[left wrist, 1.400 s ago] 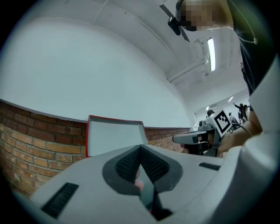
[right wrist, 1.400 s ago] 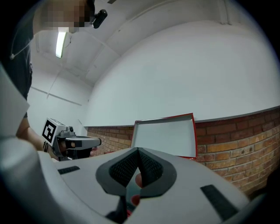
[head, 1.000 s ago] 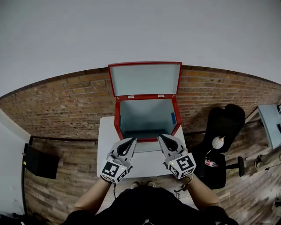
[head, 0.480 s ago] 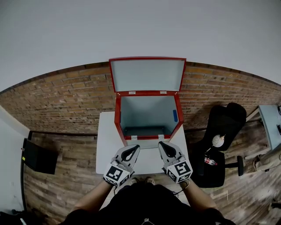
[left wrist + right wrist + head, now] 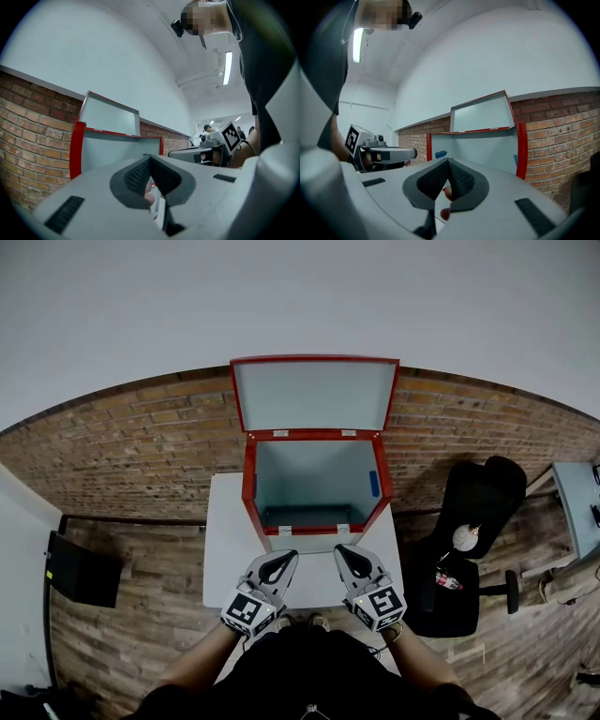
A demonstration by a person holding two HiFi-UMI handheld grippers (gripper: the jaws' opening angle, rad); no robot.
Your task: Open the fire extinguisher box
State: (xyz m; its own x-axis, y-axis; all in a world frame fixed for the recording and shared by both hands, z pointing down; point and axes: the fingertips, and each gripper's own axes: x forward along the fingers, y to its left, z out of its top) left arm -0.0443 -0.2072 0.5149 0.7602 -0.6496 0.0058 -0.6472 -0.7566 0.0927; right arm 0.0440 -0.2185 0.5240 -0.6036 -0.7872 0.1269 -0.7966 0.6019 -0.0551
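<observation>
The red fire extinguisher box [image 5: 249, 486] stands on a white table [image 5: 225, 549] against a brick wall. Its lid [image 5: 314, 395] is swung up and leans back, showing a pale grey inside with a small blue tab [image 5: 373, 484] on the right wall. My left gripper [image 5: 284, 557] and right gripper [image 5: 342, 551] hover side by side just in front of the box, both shut with nothing between the jaws. In the left gripper view the box [image 5: 77, 145] and lid [image 5: 110, 115] lie ahead beyond the left gripper [image 5: 150, 160]. The right gripper view shows the box [image 5: 520, 145] beyond the right gripper [image 5: 447, 164].
A black office chair [image 5: 480, 512] with a small bottle [image 5: 448, 587] on it stands right of the table. A dark flat object [image 5: 82, 579] sits on the wooden floor at the left. People stand far off in the left gripper view.
Both grippers have drawn back from the box's front rim toward me and sunk lower. The lid stays open.
</observation>
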